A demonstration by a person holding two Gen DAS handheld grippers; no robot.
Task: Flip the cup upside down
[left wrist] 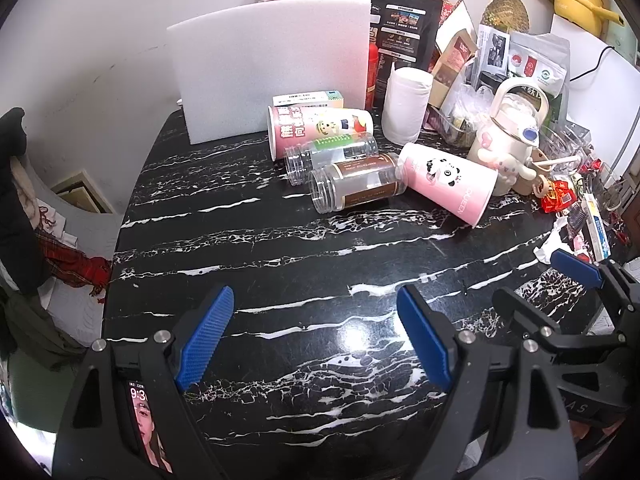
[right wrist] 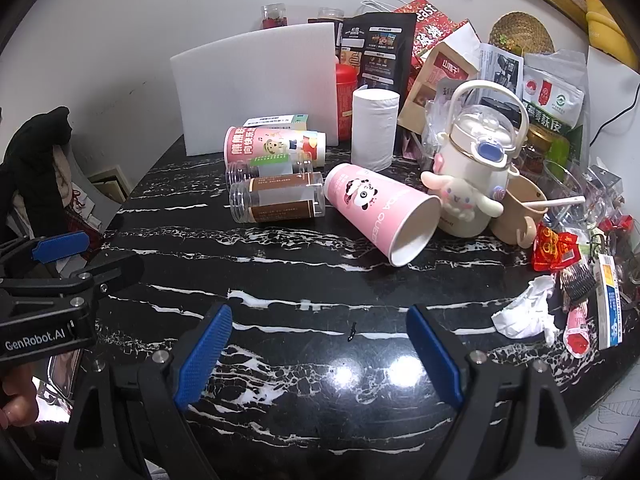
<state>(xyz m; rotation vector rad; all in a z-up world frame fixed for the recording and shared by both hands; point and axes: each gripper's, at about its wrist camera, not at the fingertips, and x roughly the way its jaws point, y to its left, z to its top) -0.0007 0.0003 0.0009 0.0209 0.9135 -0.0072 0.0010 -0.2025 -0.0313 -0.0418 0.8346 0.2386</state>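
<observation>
A pink paper cup with a panda print (left wrist: 448,182) (right wrist: 380,210) lies on its side on the black marble table (left wrist: 304,264) (right wrist: 280,276), mouth toward the front right. A second pink cup (left wrist: 320,128) (right wrist: 272,146) lies on its side behind two clear jars. My left gripper (left wrist: 316,336) is open and empty, low over the table's near part, well short of the cups. My right gripper (right wrist: 320,356) is open and empty, also near the front edge. Each gripper shows at the other view's side.
Two clear plastic jars (left wrist: 356,186) (right wrist: 276,200) lie beside the panda cup. A paper roll (left wrist: 406,106), white foam board (left wrist: 272,68), a cream bottle with a plush toy (right wrist: 476,176) and packets crowd the back and right. Crumpled tissue (right wrist: 524,312) lies at the right.
</observation>
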